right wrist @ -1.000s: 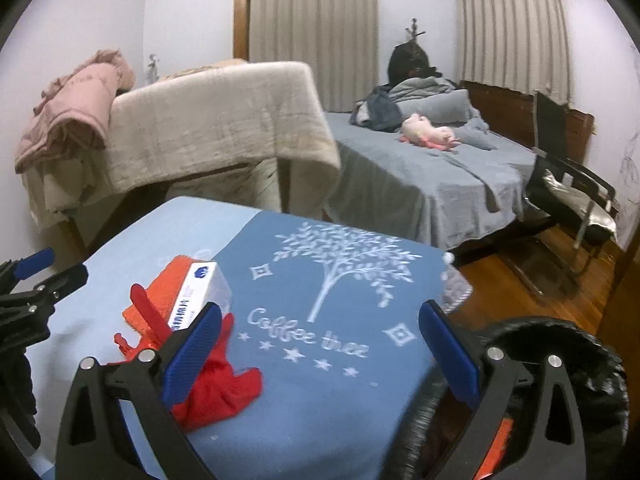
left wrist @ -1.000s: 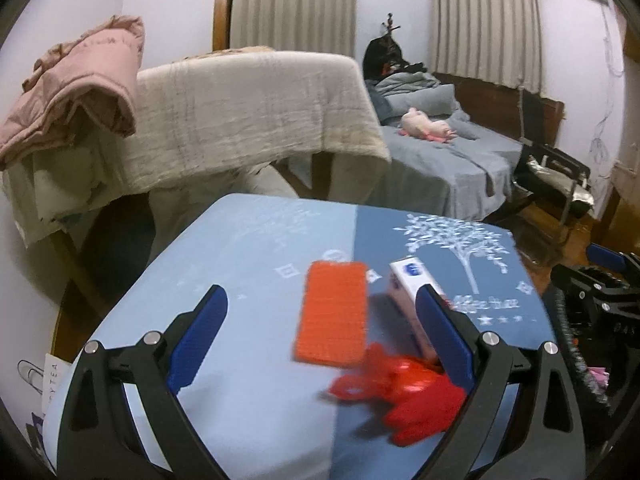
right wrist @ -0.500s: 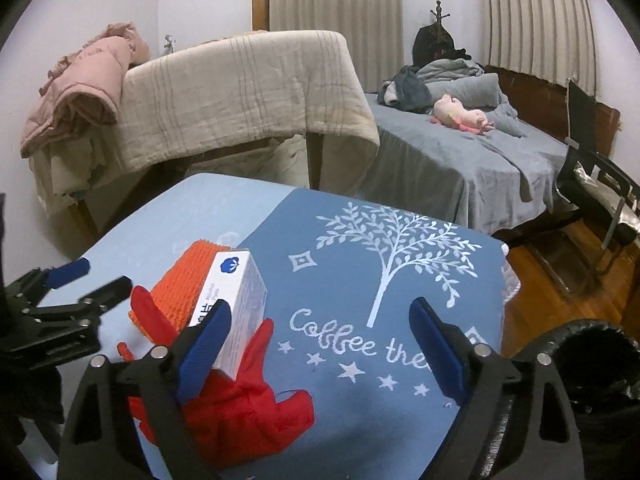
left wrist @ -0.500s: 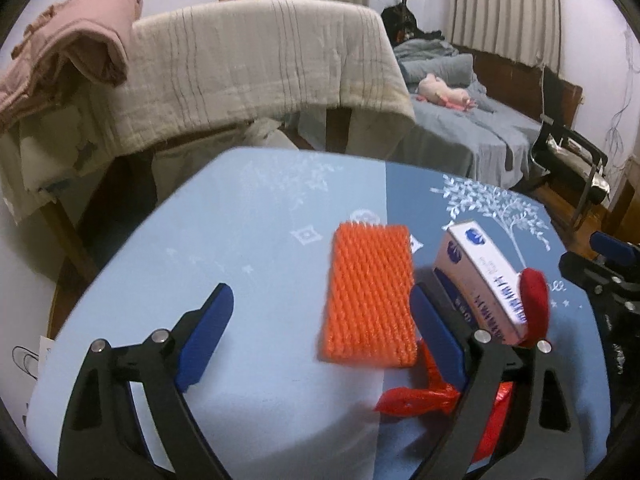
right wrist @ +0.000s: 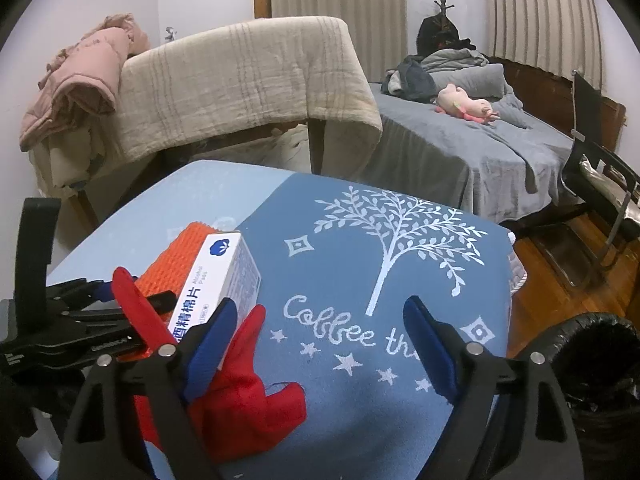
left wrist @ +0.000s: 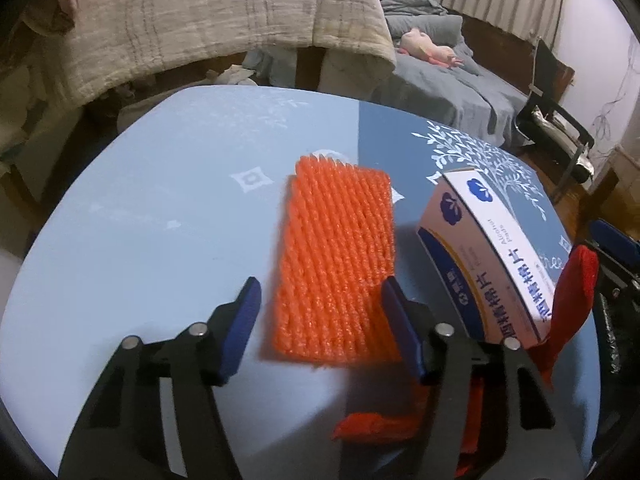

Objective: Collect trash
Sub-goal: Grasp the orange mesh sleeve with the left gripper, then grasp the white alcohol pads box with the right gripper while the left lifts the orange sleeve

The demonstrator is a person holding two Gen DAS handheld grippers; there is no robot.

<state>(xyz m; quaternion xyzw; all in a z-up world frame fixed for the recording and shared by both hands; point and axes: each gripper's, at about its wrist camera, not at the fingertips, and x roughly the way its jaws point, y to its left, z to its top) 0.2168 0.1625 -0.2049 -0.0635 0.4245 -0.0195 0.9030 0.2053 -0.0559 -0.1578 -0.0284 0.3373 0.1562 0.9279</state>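
Observation:
An orange foam net sleeve lies flat on the blue tablecloth. My left gripper straddles its near end. Its jaws are closing, with the net between them; the right pad is at the net's edge and the left pad still shows a gap. A white-and-blue alcohol-pad box lies just right of the net, on a red glove. My right gripper hovers over the dark blue part of the cloth. Its jaws are closing slightly with nothing between them, and its left finger is beside the box.
A black-lined trash bin stands on the wooden floor off the table's right corner. Behind the table are a blanket-draped rack, a grey bed and a black chair.
My left gripper has come down and forward onto the orange net, and its jaws have narrowed around it. The right gripper shifted a little toward the box and glove.

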